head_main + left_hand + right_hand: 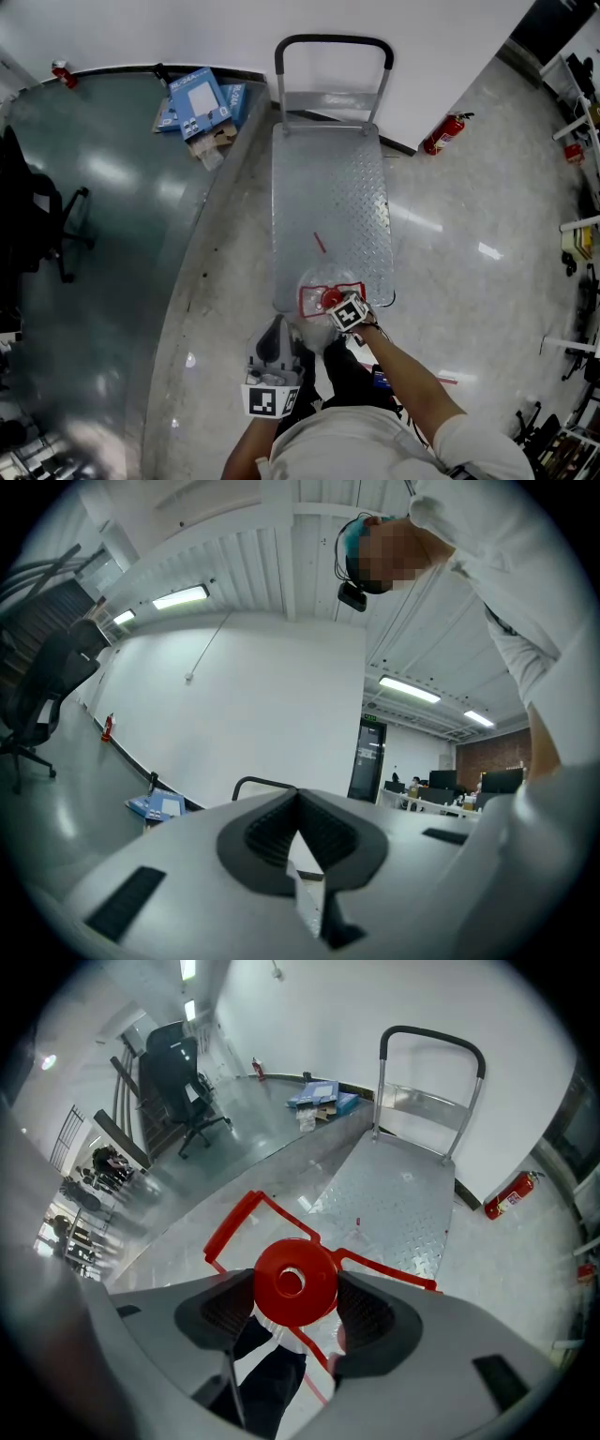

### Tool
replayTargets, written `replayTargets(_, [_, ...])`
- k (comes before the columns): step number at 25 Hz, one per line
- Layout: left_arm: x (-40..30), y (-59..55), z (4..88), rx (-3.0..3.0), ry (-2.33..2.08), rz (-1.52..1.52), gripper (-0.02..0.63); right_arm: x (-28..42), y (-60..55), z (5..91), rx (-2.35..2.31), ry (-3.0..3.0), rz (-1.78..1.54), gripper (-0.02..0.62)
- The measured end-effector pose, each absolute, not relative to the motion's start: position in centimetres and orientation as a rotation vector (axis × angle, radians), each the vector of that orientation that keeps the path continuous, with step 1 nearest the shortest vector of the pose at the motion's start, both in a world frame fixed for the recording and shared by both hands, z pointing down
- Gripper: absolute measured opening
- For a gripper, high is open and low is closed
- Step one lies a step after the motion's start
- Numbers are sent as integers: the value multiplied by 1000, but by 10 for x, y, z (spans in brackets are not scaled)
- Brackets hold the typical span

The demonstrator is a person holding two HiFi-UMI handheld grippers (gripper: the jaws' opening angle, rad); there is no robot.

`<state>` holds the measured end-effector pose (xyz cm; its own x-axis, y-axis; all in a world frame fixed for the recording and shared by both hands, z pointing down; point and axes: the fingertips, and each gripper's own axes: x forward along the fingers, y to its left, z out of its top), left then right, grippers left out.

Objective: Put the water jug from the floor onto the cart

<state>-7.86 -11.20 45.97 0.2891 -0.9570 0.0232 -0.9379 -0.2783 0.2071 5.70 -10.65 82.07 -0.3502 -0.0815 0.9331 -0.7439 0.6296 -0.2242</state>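
Red plastic marks the thing in hand. In the head view the water jug (317,292), clear-bodied with a red cap (330,300) and a thin red carry frame (307,298), lies directly under the right claw (337,306), over the near end of the cart (328,187). Whether its base rests on the deck or hangs just above it cannot be told here. Beyond that claw runs the deck, grey metal with a raised diamond tread, ending in a rounded dark push handle (333,42). The left claw (274,345) hangs nearer the person, off the cart, above the glossy pale floor (450,234).

In the left gripper view, the left claw's ribbed dark pads (328,836) are pressed together with nothing between them. They are tilted up toward a white wall, and the push handle shows just past the tips.

In the right gripper view, the right claw is clamped on the round cap, with one ribbed pad touching each side. The angular frame spreads out beyond it, and the tread plate lies ahead.

This looks like the setting-down step, late in the task. The next move calls for lowering the jug until its base sits flat on the deck, preferably farther ahead of the claw than the very edge, before the pads let go. A hold on a smooth cap alone could slip, and a base half over the edge could tip.
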Motion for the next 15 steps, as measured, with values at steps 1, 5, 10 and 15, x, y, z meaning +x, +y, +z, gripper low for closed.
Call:
replayTargets(1, [-78, -112, 460, 2372, -1765, -157, 3, 58, -106, 822, 662, -1816, 802, 279])
replayTargets(5, [-79, -110, 460, 2374, -1769, -154, 3, 57, -105, 822, 662, -1804, 800, 279])
replayTargets(10, [-79, -109, 459, 2376, -1766, -155, 3, 58, -107, 817, 690, -1822, 810, 279])
replayTargets(15, [-80, -109, 459, 2379, -1765, -163, 3, 61, -112, 802, 712, -1828, 799, 279])
